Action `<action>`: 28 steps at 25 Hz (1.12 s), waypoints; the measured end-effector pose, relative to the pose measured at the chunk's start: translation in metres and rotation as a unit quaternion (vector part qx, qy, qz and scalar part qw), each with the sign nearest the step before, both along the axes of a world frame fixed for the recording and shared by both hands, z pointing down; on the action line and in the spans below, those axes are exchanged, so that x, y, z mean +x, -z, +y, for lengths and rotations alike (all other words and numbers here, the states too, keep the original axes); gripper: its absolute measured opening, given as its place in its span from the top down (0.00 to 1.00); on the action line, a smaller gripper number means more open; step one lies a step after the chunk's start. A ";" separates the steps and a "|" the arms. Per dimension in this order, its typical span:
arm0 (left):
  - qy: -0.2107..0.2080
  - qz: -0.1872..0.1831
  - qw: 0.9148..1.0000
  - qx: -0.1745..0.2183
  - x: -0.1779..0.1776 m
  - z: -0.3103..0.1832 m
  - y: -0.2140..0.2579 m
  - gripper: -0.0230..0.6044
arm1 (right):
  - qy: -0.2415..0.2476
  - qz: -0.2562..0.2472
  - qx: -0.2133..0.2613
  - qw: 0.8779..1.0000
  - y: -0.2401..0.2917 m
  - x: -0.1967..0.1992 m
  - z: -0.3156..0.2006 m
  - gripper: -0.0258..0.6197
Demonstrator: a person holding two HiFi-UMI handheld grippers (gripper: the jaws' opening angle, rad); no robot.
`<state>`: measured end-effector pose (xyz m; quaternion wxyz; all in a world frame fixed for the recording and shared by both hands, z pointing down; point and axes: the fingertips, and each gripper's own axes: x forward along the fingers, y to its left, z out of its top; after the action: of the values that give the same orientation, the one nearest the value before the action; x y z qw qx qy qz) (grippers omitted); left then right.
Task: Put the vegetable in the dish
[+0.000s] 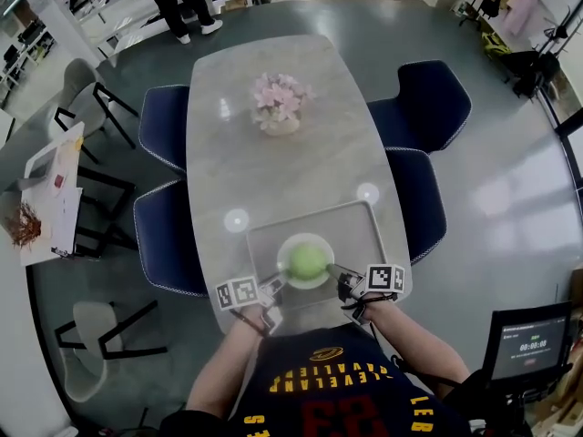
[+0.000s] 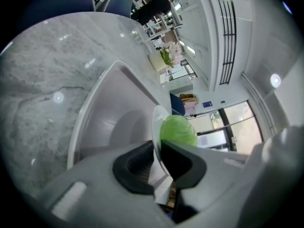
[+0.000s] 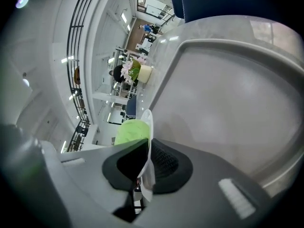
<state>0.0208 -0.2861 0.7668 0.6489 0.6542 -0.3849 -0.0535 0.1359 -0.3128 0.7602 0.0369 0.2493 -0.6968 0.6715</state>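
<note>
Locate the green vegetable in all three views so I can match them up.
Head view: green vegetable low centre, in the white dish on the tray.
Left gripper view: right of centre, just past the jaws clamping the white dish.
Right gripper view: left of centre, beside the clamped white dish.
Shared landmark: the pink flower pot, beyond the tray.

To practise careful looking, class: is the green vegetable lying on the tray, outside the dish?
No, the green vegetable sits inside the white dish.
</note>
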 end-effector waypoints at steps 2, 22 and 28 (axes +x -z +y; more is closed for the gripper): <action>-0.001 -0.004 1.000 -0.012 -0.001 0.002 -0.006 0.89 | 0.001 0.007 -0.006 1.000 -0.006 -0.001 0.002 0.92; 0.005 -0.011 0.998 -0.055 -0.002 -0.003 -0.029 0.88 | 0.004 0.043 -0.030 0.999 -0.030 -0.001 -0.004 0.91; 0.005 -0.018 0.998 -0.055 -0.004 -0.006 -0.031 0.88 | 0.010 0.052 -0.034 0.998 -0.034 -0.003 -0.006 0.91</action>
<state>0.0167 -0.2917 0.7982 0.6768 0.6163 -0.4020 -0.0234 0.1325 -0.3187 0.7946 0.0885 0.2757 -0.6730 0.6806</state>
